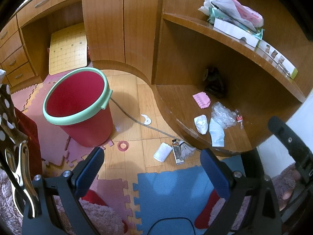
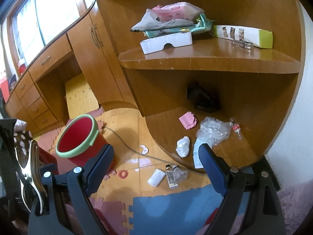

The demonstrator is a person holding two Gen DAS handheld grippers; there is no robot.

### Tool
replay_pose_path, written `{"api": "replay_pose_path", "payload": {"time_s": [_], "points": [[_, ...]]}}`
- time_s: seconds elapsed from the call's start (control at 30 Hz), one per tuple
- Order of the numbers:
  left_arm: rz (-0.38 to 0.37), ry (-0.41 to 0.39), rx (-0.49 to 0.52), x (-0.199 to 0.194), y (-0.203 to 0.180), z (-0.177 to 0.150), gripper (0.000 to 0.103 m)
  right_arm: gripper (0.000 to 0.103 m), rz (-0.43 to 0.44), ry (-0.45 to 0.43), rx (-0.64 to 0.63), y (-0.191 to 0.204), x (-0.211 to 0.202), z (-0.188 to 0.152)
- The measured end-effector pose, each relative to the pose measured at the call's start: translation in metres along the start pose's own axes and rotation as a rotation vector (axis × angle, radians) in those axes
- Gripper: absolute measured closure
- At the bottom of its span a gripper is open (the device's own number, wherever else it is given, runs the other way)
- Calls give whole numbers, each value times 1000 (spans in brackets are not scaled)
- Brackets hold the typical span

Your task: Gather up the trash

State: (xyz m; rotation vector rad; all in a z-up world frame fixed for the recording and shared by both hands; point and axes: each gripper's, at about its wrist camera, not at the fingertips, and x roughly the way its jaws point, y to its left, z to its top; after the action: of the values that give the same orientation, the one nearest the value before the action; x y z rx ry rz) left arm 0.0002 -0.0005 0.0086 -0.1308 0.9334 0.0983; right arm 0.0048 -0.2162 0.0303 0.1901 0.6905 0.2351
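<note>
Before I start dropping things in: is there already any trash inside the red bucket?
No. In the left wrist view the red bucket shows only its bare red inside, while the crumpled clear plastic lies on the low shelf.

Home interior, likely a bedroom or child's room. Built-in wooden furniture along the wall: desk with drawers [image 1: 13, 62], cupboard with 2 doors [image 1: 121, 19], curved corner shelves [image 2: 211, 58]. Floor part wood, part interlocking foam mats [image 1: 176, 188] in blue and pink. Window [image 2: 35, 17] with daylight above the desk. Household clutter: red bucket [image 1: 82, 105] with green rim, shuttlecock [image 1: 186, 148], tape roll [image 1: 122, 145], packets and boxes on the upper shelf. Fluffy pink rug [image 2: 293, 205] at the edge.
</note>
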Motion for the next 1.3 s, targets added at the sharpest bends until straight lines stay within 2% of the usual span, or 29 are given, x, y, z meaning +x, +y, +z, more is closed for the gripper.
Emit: {"api": "replay_pose_path", "payload": {"time_s": [0.3,0.4,0.67,0.77,0.93,1.3], "points": [[-4,2,21,2,-5,0,2,13,-2,-1,-25,4,0,-1],[-3,-5,14,5,-5,3,2,13,-4,27,-26,3,2,-1],[9,-13,36,12,-7,11,2,13,-2,26,30,-10,-3,3],[-28,53,73,28,-14,11,2,13,0,31,67,-17,-3,4],[-52,119,92,57,-26,8,2,13,-5,34,123,-29,-5,6],[-45,161,135,136,-33,5,2,13,-12,71,160,-38,2,5]]}}
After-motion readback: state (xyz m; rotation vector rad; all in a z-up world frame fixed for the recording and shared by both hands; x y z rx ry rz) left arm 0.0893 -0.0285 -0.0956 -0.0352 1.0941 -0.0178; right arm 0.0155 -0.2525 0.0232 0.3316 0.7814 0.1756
